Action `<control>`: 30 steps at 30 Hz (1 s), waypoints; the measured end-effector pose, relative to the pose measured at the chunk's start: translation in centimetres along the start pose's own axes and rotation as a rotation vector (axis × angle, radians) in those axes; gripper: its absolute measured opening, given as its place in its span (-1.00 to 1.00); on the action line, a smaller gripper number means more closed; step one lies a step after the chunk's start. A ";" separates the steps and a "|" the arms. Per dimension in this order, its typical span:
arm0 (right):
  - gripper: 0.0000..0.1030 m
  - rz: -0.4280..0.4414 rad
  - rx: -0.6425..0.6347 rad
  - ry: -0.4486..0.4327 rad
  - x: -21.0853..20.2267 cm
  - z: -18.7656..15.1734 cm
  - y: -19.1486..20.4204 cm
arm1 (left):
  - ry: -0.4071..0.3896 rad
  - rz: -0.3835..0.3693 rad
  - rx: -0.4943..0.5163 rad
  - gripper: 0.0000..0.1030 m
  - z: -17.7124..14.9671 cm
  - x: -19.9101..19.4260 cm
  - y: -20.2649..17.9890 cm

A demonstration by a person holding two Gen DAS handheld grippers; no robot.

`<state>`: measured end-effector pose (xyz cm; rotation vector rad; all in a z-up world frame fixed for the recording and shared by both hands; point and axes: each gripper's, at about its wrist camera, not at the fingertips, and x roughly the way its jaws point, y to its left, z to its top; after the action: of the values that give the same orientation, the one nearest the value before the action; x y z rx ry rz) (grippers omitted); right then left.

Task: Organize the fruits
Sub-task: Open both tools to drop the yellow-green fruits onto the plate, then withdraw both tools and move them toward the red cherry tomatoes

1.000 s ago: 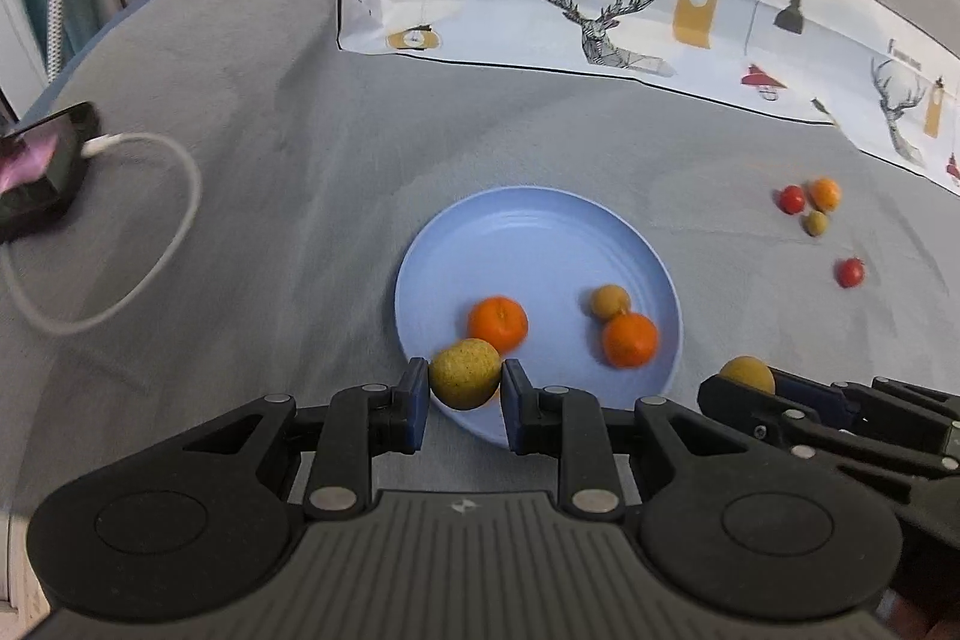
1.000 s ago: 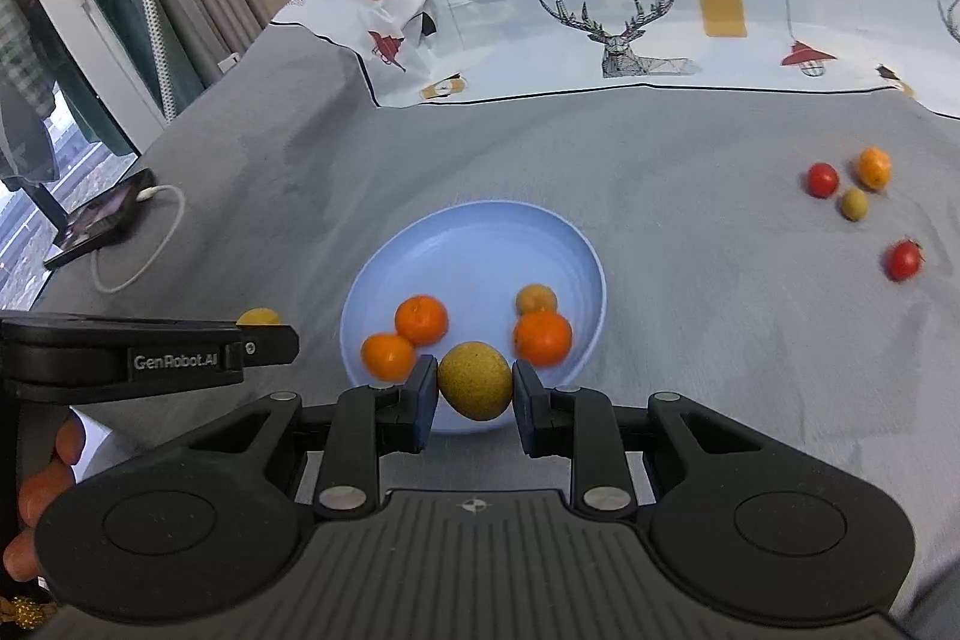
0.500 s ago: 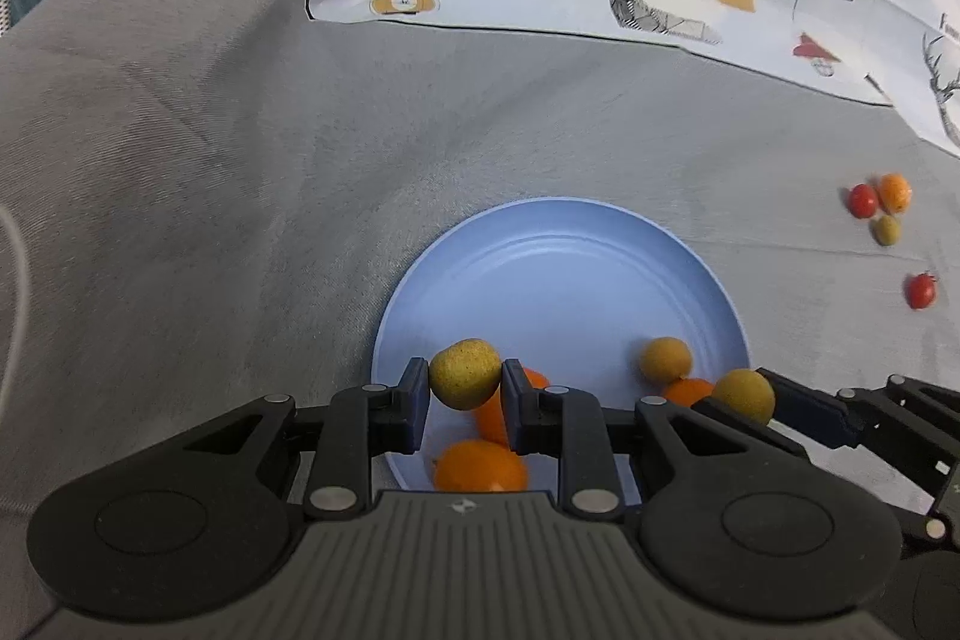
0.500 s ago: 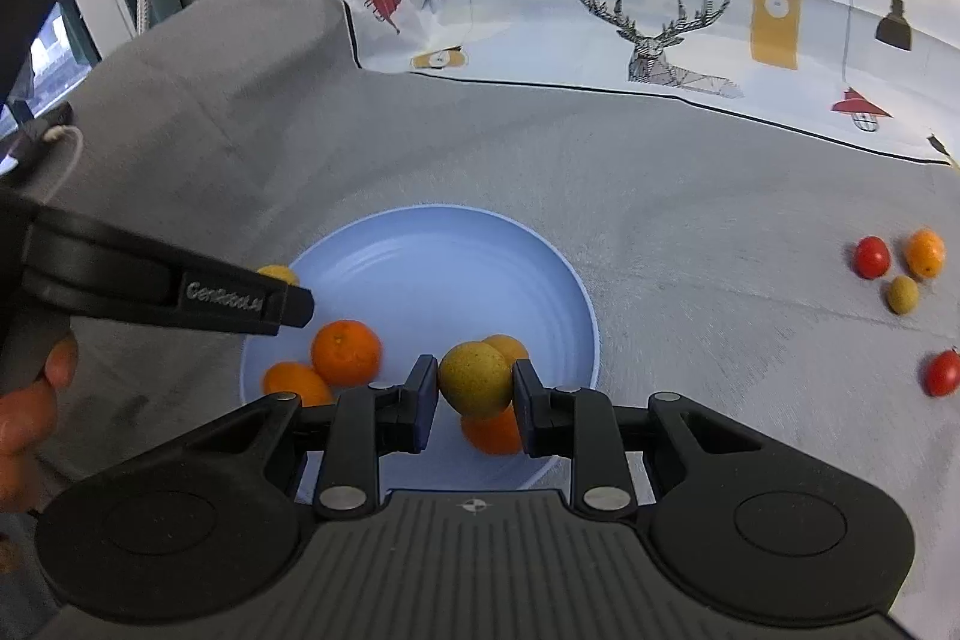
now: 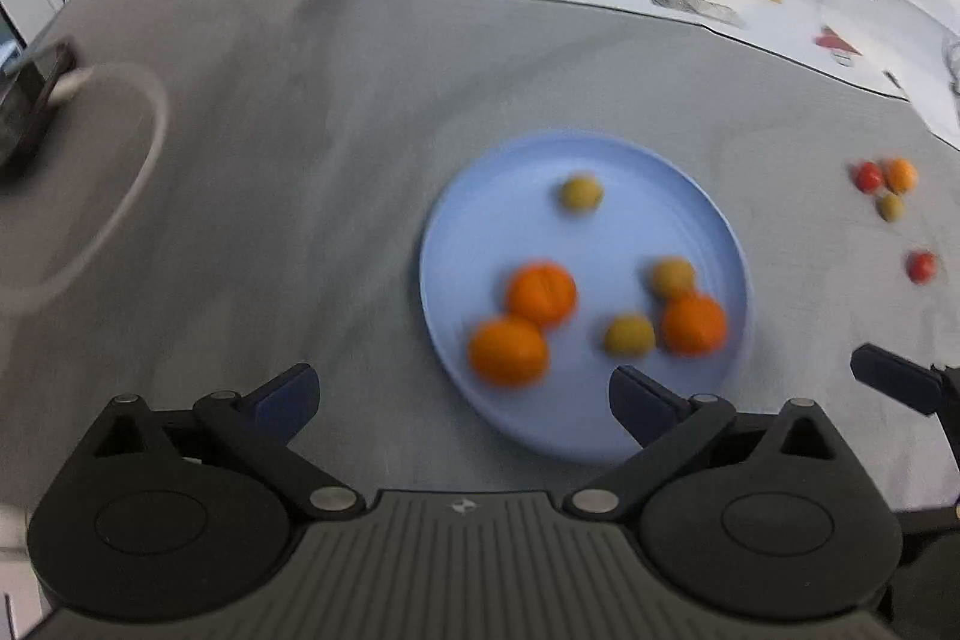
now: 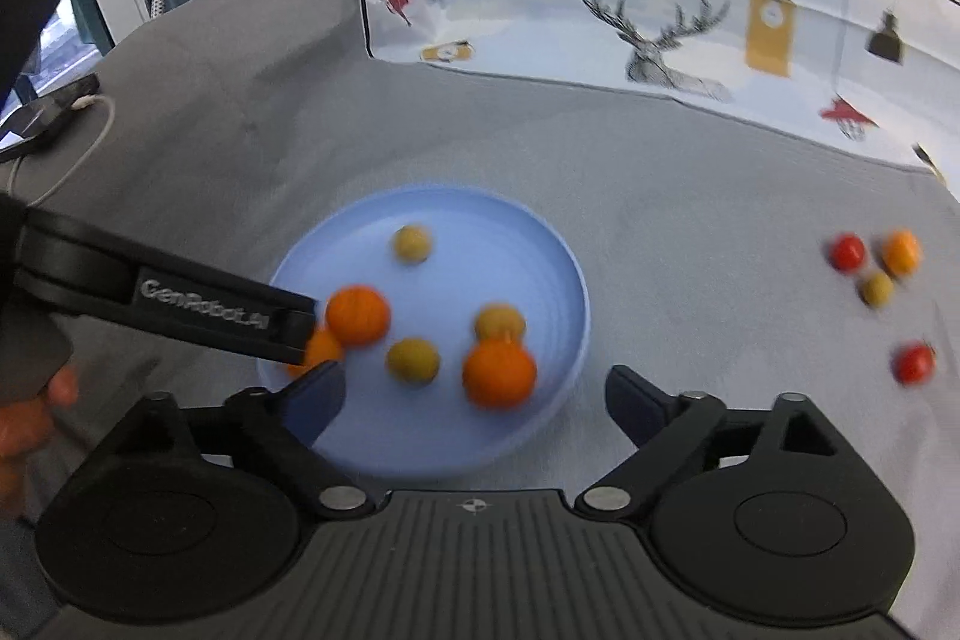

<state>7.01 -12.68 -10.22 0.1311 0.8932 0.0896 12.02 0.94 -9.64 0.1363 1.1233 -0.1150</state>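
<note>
Six fruits lie on the plate (image 5: 444, 232), four more (image 5: 891, 205) wait on the grey cloth (image 5: 270, 112), and both hand-held grippers, left (image 5: 462, 397) and right (image 6: 474, 397), gape empty.

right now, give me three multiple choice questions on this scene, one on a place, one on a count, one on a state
1. Where do the four small loose fruits lie relative to the round light-blue plate?
A. on the grey cloth to its right
B. on the printed deer sheet
C. beside the phone

2. How many orange mandarins are on the plate?
A. one
B. three
C. five

3. How stand the left gripper and right gripper?
A. both shut on fruit
B. only the left open
C. both open, empty

Answers: 1 A, the red tomato and its neighbours rest on grey cloth; 2 B, mandarins; 3 C, jaws spread wide, nothing between.
</note>
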 end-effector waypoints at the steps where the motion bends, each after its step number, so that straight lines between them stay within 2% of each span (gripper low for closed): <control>1: 0.90 -0.003 0.004 -0.001 -0.8 -0.5 0.2 | 0.000 -0.004 -0.003 0.99 -0.7 -0.6 0.1; 6: 0.95 -0.029 -0.005 -0.027 -5.1 -2.8 1.7 | -0.041 -0.010 -0.024 0.99 -4.4 -4.5 0.4; 13: 0.98 -0.061 -0.049 -0.073 -9.6 -5.8 4.0 | -0.133 0.009 0.015 0.99 -7.7 -8.4 0.3; 19: 0.99 -0.106 -0.041 -0.137 -12.4 -6.8 4.2 | -0.164 -0.005 0.022 0.99 -9.3 -10.4 0.1; 30: 0.99 -0.109 -0.046 -0.180 -15.1 -8.0 4.5 | -0.206 -0.005 0.040 0.99 -10.7 -12.9 -1.1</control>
<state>-8.81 -9.67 -2.86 0.0460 0.7168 -0.0033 -3.20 1.98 -2.60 0.1538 0.9159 -0.1530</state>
